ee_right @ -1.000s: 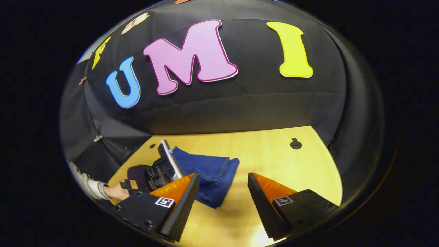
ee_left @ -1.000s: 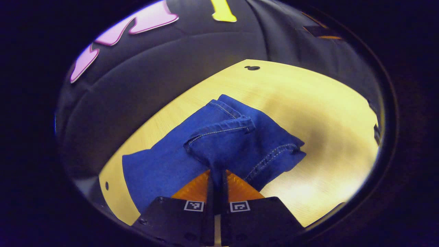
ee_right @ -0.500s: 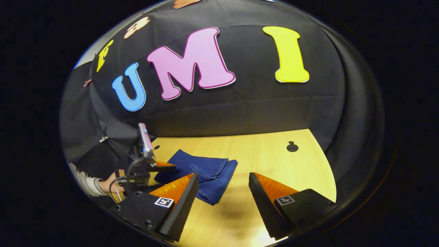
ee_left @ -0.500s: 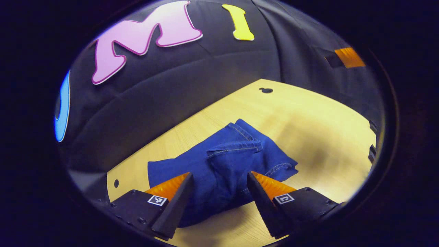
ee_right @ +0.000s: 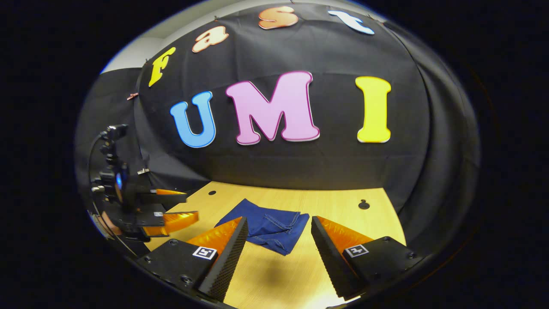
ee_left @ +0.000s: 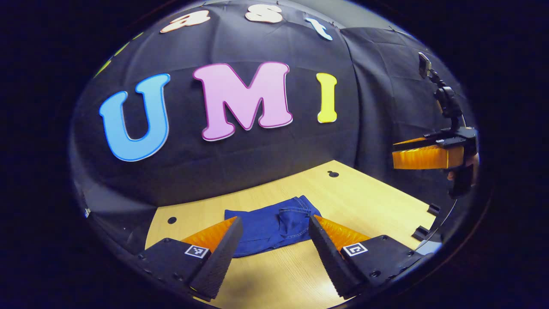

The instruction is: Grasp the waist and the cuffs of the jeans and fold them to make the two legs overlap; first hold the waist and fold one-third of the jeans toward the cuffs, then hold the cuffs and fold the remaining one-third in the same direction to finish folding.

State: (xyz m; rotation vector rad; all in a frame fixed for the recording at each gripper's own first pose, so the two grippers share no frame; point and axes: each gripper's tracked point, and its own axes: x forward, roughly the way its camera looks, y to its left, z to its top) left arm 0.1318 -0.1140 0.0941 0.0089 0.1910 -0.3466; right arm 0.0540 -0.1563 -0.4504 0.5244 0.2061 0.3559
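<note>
The blue jeans (ee_left: 274,225) lie folded into a small flat bundle on the wooden table (ee_left: 369,201), stitched seams on top. In the left gripper view my left gripper (ee_left: 274,240) is open, raised and drawn back from the bundle, nothing between its fingers. The right gripper (ee_left: 422,155) hangs in the air at the far right of that view. In the right gripper view the jeans (ee_right: 268,225) rest beyond my open right gripper (ee_right: 279,238), and the left gripper (ee_right: 178,206) hovers open at the left, above the table's edge.
The table (ee_right: 343,214) has small round holes (ee_right: 363,204) near its back corners. The black cloth wall stands right behind it. Dark brackets (ee_left: 422,231) sit on the table's right edge in the left gripper view.
My left gripper, shut on the jeans a second ago, has opened, let go and pulled up and back. The right gripper has also lifted away. The jeans now lie still.
</note>
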